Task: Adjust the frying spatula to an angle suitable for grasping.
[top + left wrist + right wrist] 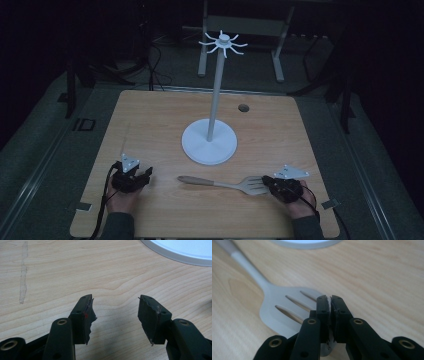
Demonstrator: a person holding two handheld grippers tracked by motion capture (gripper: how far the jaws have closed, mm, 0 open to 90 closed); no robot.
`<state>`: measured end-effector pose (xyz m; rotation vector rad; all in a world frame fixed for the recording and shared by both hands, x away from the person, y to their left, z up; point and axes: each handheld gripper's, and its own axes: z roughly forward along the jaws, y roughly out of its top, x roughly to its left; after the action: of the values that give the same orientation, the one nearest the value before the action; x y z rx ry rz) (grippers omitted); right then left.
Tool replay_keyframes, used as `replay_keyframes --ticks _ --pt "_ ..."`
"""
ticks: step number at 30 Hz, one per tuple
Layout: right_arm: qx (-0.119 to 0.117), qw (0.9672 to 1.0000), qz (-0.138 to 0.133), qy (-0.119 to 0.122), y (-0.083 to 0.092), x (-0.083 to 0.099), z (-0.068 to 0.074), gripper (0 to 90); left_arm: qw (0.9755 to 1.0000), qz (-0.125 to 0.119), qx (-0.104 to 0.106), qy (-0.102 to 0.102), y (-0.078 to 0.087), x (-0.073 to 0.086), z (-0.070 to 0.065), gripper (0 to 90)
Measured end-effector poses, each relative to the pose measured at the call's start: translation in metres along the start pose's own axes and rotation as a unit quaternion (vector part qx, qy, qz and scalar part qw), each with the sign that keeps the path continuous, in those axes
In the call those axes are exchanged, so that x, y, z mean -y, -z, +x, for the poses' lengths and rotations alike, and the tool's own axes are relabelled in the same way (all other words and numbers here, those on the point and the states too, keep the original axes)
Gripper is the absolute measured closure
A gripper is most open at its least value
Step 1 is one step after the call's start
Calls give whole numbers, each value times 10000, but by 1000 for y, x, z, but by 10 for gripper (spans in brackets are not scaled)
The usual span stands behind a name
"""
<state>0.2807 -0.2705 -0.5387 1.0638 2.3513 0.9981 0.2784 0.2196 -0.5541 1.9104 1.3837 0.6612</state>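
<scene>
At the near edge of the light wooden table (150,125), the person's two hands come in from below, each holding a black two-jaw gripper with a grey three-cornered plate on top. The left gripper (131,176) sits at the near left; in the left gripper view its jaws (115,315) stand wide apart over bare wood, with nothing between the worn black pads (86,317). The right gripper (284,185) sits at the near right, touching the head of a pale slotted spatula with a brown wooden handle (220,183). In the right gripper view its jaws (330,305) are pressed together with barely a slit between them, resting over the near corner of the spatula's slotted blade (284,312); whether the blade's edge is actually pinched between the pads cannot be told. The spatula lies flat on the table between the two grippers, blade toward the right gripper and handle pointing toward the left one, well apart from it. Just beyond the spatula stands a white hanging stand with a round flat base (209,141), a slim upright pole and a crown of short radiating hooks at the top (223,43). A small dark round hole (243,107) marks the tabletop farther back, to the right of the pole. Beyond the table's far edge, in dim light, are dark cables on the floor (155,70) and the pale legs of a frame (240,30).
</scene>
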Motion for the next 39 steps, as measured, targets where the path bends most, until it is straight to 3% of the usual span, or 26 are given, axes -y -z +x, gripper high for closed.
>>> replay_keyframes --ticks 13,19,26,28,33,39 --pt "-189 9992 284 202 13 16 24 849 10000 5 -26 -18 0 0 0 460" --pt "-365 9978 362 425 18 18 37 840 10000 10 -52 -9 0 0 0 460" --pt "-585 9956 380 633 22 15 52 817 10000 26 -60 3 -1 1 0 460" --pt "-652 9938 424 791 21 12 59 814 10000 30 -70 -12 -1 1 0 460" --pt "-736 9936 342 788 19 2 62 801 10000 46 -72 -6 -1 1 0 460" --pt "-649 9954 219 667 15 -16 60 737 10000 36 -76 15 -1 1 0 460"
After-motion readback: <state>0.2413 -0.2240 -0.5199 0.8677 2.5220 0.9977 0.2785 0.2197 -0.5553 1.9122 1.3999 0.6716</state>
